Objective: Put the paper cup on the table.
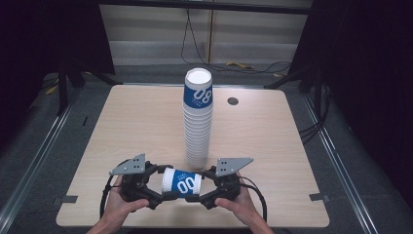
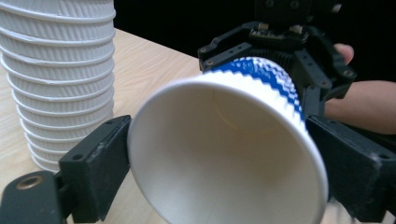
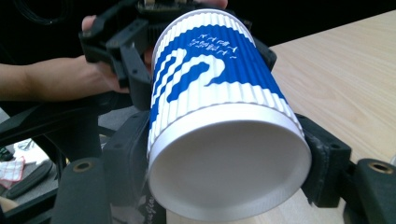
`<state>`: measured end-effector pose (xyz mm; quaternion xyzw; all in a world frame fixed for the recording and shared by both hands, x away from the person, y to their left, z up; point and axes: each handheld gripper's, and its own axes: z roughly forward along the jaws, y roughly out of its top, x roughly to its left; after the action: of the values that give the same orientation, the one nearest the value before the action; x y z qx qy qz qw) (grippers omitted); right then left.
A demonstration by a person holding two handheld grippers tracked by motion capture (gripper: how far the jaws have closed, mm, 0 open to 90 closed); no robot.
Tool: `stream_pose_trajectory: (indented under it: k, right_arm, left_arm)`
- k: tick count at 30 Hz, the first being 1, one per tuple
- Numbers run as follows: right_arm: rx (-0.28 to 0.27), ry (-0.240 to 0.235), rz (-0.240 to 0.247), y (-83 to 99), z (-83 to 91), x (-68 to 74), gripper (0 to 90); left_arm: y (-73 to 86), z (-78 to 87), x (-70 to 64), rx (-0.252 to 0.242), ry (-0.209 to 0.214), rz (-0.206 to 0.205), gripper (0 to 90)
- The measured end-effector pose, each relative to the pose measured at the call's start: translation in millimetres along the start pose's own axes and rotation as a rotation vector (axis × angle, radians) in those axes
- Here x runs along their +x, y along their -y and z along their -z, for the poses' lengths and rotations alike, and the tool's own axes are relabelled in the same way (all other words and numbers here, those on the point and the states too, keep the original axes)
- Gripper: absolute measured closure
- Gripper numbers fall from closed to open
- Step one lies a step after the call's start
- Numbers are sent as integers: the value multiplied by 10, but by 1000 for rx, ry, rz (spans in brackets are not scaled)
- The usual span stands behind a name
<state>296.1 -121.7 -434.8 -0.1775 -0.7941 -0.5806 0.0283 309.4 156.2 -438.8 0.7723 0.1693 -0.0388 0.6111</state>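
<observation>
Both hand-held grippers clamp one blue-and-white ribbed paper cup point(image 1: 181, 183) between them, low over the near edge of the table. Seen from the high view, the left gripper point(image 1: 163, 181) has its black jaws closed around the cup's rim end, and the right gripper point(image 1: 199, 186) has its jaws closed around the base end. The left gripper view looks straight into the cup's open white mouth point(image 2: 224, 154), a jaw pressing each side of the rim. The right gripper view faces the recessed white bottom point(image 3: 229, 165), likewise pinched on both sides.

The cup lies on its side. Its long axis runs roughly level and across the table, from one gripper to the other. The mouth points toward the person's left, the base toward the right. The printed numerals on its sleeve face upward.

Just behind it stands a tall stack of nested white ribbed paper cups point(image 1: 198, 122), upright on the light wooden table point(image 1: 131, 122), its topmost cup carrying the same blue print. The held cup is near the stack's foot but apart from it.

Judging by this, the work looks to be adding the cup to the stack. It is gripped and off the table; turning it to match the stack, raising it over the top and seating it are not yet done.
</observation>
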Motion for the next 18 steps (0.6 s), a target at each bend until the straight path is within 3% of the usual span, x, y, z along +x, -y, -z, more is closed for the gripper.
stream_pose_trajectory:
  k: [8, 10, 18]
  right_arm:
    - [-77, -6, -4, 9, -12, -26, 291]
    - [-93, -11, -10, 17, -18, -36, 291]
    - [-106, -22, -17, 34, -32, -36, 291]
  left_arm:
    - [7, 9, 56, -27, 36, 51, 98]
    - [9, 15, 58, -32, 30, 52, 97]
    - [20, 12, 67, -45, 58, 82, 106]
